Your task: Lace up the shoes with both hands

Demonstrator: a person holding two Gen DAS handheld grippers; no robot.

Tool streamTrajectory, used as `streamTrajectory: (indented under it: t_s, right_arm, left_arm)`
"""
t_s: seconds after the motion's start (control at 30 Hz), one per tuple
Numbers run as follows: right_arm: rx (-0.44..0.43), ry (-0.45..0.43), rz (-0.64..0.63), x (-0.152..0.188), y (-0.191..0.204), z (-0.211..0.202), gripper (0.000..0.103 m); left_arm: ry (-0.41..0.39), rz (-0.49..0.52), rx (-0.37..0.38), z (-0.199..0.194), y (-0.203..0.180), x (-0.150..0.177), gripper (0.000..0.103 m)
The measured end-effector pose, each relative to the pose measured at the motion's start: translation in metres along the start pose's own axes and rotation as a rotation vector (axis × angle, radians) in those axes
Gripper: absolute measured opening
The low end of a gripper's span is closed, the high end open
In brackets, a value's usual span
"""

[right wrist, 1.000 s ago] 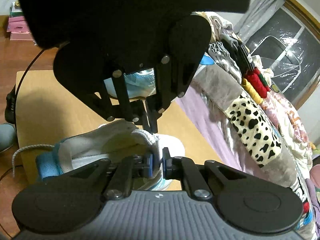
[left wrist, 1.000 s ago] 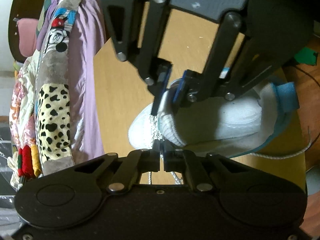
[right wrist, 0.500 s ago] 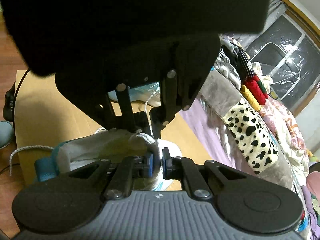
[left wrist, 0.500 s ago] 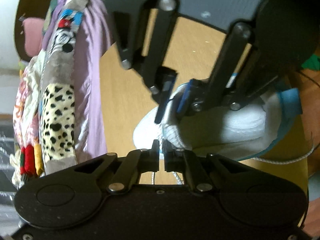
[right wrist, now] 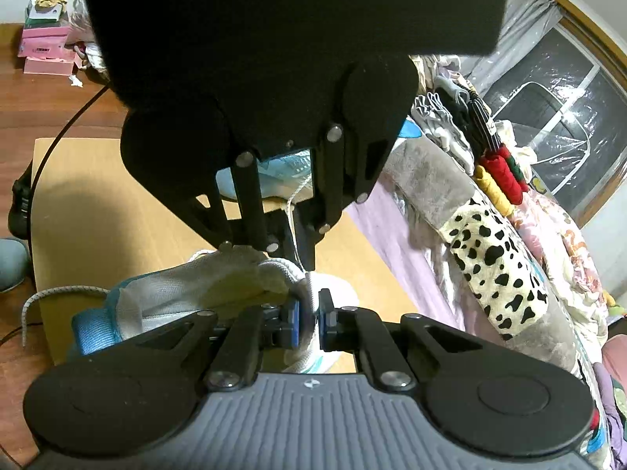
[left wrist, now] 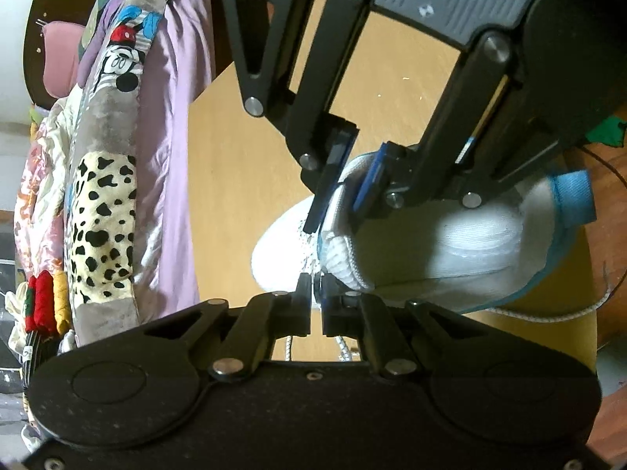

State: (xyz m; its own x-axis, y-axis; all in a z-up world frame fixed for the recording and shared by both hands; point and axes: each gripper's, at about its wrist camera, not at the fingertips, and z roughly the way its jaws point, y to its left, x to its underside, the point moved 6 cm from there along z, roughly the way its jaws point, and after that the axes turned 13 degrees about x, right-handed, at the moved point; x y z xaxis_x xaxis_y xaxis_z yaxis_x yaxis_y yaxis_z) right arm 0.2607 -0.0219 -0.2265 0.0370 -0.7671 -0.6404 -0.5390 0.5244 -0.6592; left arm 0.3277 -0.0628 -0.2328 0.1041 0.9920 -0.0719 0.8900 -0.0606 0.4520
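Observation:
A white knit shoe [left wrist: 470,243] with blue trim lies on a tan board [left wrist: 243,149]. My left gripper [left wrist: 313,293] is shut on the speckled white lace [left wrist: 307,235] right at the shoe's eyelets. In the right wrist view the lace [right wrist: 290,215] runs up taut between the left gripper's [right wrist: 301,258] fingers. My right gripper [right wrist: 307,311] is shut on the shoe's ribbed tongue edge [right wrist: 282,270], and its blue pads [left wrist: 368,180] press that fabric in the left wrist view. The lace's loose end [right wrist: 51,293] trails off past the blue heel tab [right wrist: 92,331].
A second, blue shoe [right wrist: 282,170] lies on the board behind the left gripper. A bed with a purple sheet [left wrist: 172,125] and a patterned blanket [right wrist: 497,250] borders the board. Pink boxes [right wrist: 43,47] and a black cable [right wrist: 58,133] are on the wooden floor.
The left gripper has drawn back a little from the shoe with the lace, which now shows as a taut strand in the right wrist view. The right gripper keeps its hold on the tongue.

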Motion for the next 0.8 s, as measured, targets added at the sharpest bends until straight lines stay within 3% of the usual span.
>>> streamTrajectory:
  t_s: [0.23, 0.4, 0.47, 0.53, 0.8]
  right_arm:
    - [-0.001, 0.002, -0.001, -0.002, 0.000, -0.004, 0.009]
    - [0.003, 0.005, -0.001, -0.001, -0.003, -0.003, 0.009]
    - [0.003, 0.001, -0.006, -0.001, -0.002, -0.004, 0.009]
    - [0.001, 0.000, -0.010, -0.002, -0.001, -0.003, 0.009]
    - [-0.003, 0.000, -0.005, 0.001, -0.008, -0.003, 0.009]
  left_arm:
    - [0.008, 0.042, -0.013, 0.002, -0.002, -0.008, 0.002]
    - [-0.004, 0.019, -0.026, -0.003, 0.002, -0.003, 0.004]
    - [-0.014, -0.021, -0.032, -0.011, 0.004, 0.002, 0.024]
    - [-0.029, -0.073, -0.040, -0.021, 0.005, 0.007, 0.034]
    - [-0.103, -0.285, -0.037, -0.053, -0.008, 0.018, 0.042]
